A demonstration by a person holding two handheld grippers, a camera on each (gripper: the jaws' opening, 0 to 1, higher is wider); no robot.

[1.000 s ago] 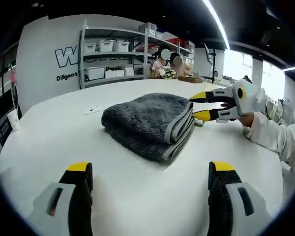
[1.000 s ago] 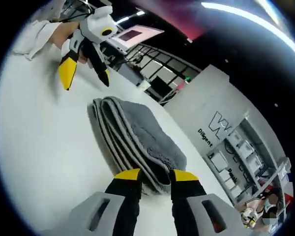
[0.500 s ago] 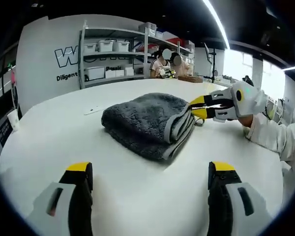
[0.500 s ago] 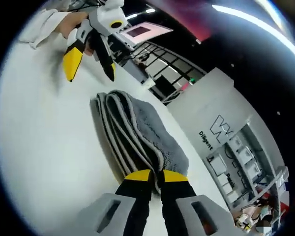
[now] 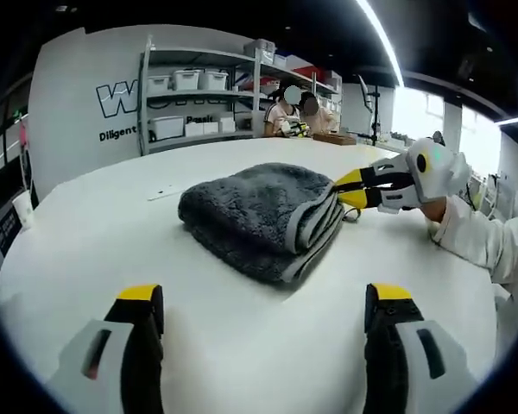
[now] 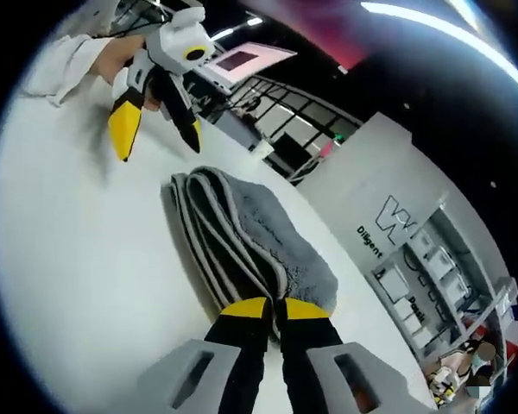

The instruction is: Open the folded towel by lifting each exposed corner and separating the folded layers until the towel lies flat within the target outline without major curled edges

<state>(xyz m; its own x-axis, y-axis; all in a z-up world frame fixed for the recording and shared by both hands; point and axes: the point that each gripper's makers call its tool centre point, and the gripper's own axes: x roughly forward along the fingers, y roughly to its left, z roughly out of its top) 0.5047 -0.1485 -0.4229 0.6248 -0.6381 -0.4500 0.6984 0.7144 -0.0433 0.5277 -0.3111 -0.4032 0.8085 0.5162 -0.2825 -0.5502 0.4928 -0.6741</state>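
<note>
A grey folded towel (image 5: 257,216) lies in the middle of the white table (image 5: 78,250), its stacked layered edges facing right. My right gripper (image 5: 352,190) comes in from the right and is shut on the top corner of those layers. In the right gripper view its yellow-tipped jaws (image 6: 274,309) pinch the towel's (image 6: 242,228) near edge. My left gripper (image 5: 263,295) hovers open over the bare table in front of the towel, holding nothing. From the other side, the left gripper (image 6: 157,141) hangs open above the table beyond the towel's far end.
A metal shelf with white bins (image 5: 194,90) stands against the lettered wall behind the table. Two people (image 5: 295,110) sit at the back. A white sleeve (image 5: 475,240) reaches in from the right. A small flat object (image 5: 166,193) lies left of the towel.
The right gripper moved onto the towel's corner and shut on it, then drew it slightly to the right. The left gripper has held still.
</note>
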